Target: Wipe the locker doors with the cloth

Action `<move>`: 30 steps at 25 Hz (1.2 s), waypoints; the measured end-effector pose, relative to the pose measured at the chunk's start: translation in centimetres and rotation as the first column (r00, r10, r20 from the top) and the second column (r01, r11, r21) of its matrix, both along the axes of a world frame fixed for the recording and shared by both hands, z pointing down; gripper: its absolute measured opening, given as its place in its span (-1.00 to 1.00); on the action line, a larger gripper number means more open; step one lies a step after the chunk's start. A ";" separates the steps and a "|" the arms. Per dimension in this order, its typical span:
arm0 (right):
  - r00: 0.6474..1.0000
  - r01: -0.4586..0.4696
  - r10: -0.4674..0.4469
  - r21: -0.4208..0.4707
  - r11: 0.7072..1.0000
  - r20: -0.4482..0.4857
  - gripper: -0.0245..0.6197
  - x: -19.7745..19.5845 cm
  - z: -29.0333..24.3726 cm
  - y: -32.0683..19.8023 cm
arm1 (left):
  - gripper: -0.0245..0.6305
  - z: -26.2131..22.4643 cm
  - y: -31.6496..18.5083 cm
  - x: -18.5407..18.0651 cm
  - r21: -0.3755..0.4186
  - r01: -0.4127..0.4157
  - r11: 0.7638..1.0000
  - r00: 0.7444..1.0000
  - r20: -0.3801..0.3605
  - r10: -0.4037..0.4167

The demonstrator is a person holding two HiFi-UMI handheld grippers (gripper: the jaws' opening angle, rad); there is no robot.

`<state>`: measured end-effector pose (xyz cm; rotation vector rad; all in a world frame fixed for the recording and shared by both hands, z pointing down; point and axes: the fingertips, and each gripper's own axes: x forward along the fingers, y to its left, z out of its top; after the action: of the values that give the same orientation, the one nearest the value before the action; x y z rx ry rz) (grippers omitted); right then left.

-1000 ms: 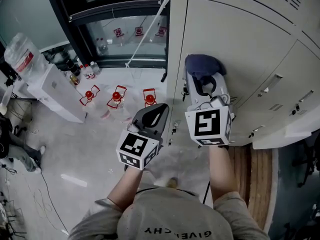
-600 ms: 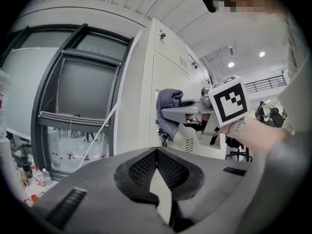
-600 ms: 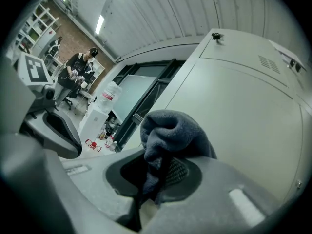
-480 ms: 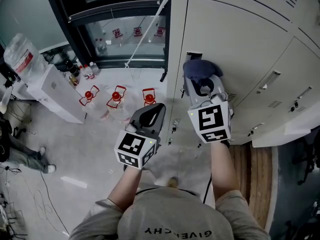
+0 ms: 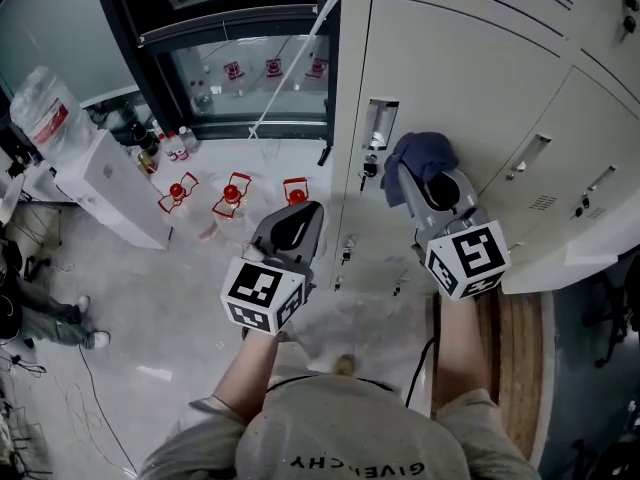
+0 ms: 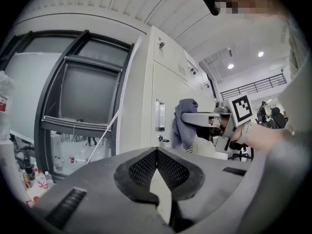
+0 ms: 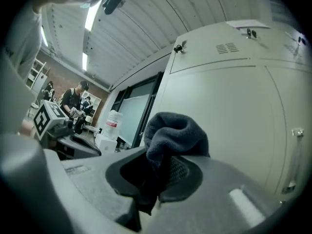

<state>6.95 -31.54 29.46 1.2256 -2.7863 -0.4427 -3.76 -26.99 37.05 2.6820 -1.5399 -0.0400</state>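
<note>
The right tongs are pinching the dark cloth, which is bunching out past their tips against the locker door near its left edge, just beside the recessed handle. The left tongs are pressed together, holding nothing, hanging off the locker. Wiping seems under way; next the cloth needs sweeping, pressed flat, toward the door's right edge

my right gripper is extended far and to the right, jaws clamped on the cloth. my left gripper is held nearer, jaws together.
</note>
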 end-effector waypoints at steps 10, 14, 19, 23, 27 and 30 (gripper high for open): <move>0.995 -0.074 0.075 -0.015 0.997 0.060 -0.76 6.8 1.9 4.3 | -0.93 -1.7 1.1 -1.5 0.047 0.034 0.998 0.999 0.006 -0.035; 0.991 -0.125 0.126 -0.021 0.992 0.035 -0.76 9.4 3.5 5.7 | -0.93 -2.4 1.8 -2.1 0.067 0.040 0.997 0.999 0.026 -0.042; 0.985 -0.168 0.169 -0.028 0.985 0.024 -0.76 12.1 4.9 7.2 | -0.93 -2.4 2.4 -3.0 0.073 0.068 0.995 0.997 0.022 -0.070; 0.976 -0.218 0.218 -0.013 0.976 0.017 -0.76 14.1 5.9 8.4 | -0.93 -2.6 2.8 -3.2 0.083 0.077 0.994 0.997 0.024 -0.079; 0.963 -0.269 0.269 -0.009 0.963 -0.002 -0.76 15.7 6.6 9.4 | -0.93 -3.2 3.2 -3.1 0.098 0.078 0.992 0.997 0.020 -0.080; 0.955 -0.297 0.297 -0.025 0.954 0.009 -0.76 17.1 7.0 9.6 | -0.93 -3.1 3.4 -3.1 0.095 0.085 0.992 0.996 0.011 -0.087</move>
<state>24.01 -21.92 36.47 1.6124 -2.5447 -0.3766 -6.88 -23.57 33.98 2.6902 -1.6988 -0.0987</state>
